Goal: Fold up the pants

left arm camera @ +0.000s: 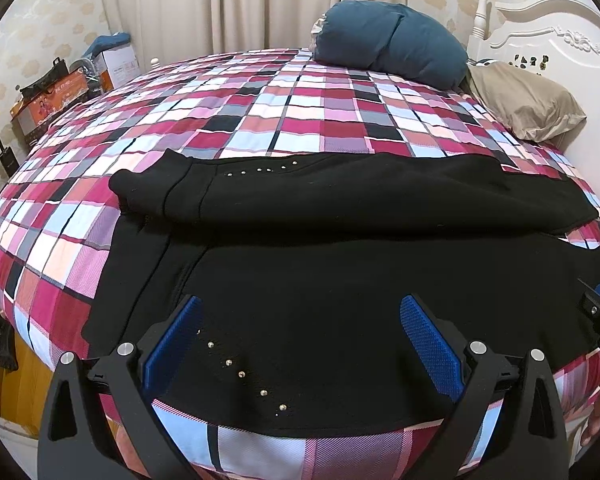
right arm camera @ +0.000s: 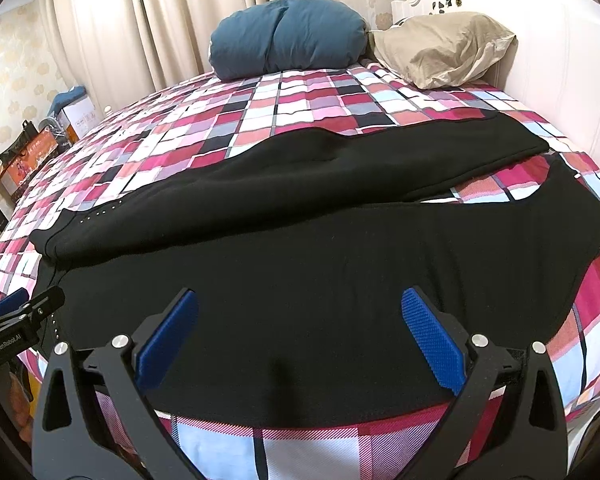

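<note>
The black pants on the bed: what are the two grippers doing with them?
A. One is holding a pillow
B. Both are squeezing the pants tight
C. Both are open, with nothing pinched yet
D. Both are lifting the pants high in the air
C: the left gripper and the right gripper both show their blue fingers spread wide over the black pants, which lie flat on the checkered bedspread.

Black pants (left arm camera: 340, 264) with small metal studs lie spread flat across the checked bedspread (left arm camera: 260, 112), waistband leftward, far leg apparently overlapping the near one.
</note>
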Tool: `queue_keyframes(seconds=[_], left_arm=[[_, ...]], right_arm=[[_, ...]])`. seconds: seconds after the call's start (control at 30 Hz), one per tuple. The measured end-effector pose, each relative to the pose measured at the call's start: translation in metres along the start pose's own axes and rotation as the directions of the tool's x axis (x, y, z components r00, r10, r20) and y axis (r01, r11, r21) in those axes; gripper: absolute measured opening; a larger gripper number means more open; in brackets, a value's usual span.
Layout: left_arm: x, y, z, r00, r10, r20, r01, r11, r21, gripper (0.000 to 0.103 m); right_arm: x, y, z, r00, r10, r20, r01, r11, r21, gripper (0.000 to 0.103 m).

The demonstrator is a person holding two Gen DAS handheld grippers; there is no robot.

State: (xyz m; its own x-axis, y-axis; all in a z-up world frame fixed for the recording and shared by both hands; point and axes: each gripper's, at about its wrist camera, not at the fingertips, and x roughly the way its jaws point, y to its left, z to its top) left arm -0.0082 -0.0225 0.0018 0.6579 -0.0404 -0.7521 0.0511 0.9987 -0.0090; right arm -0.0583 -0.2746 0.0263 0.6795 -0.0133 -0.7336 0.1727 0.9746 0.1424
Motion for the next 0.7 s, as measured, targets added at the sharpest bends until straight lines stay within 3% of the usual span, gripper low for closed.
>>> queue_keyframes(seconds=[0.7], left_arm=[[0.0027, -0.0014, 0.0009, 0.999, -0.034, -0.011, 0.034, 0.999, -0.001, 0.098]], right_arm=[[0.0061, 0.0045, 0.0010, 1.000, -0.002, -0.020, 0.002, 1.000, -0.020, 0.101]])
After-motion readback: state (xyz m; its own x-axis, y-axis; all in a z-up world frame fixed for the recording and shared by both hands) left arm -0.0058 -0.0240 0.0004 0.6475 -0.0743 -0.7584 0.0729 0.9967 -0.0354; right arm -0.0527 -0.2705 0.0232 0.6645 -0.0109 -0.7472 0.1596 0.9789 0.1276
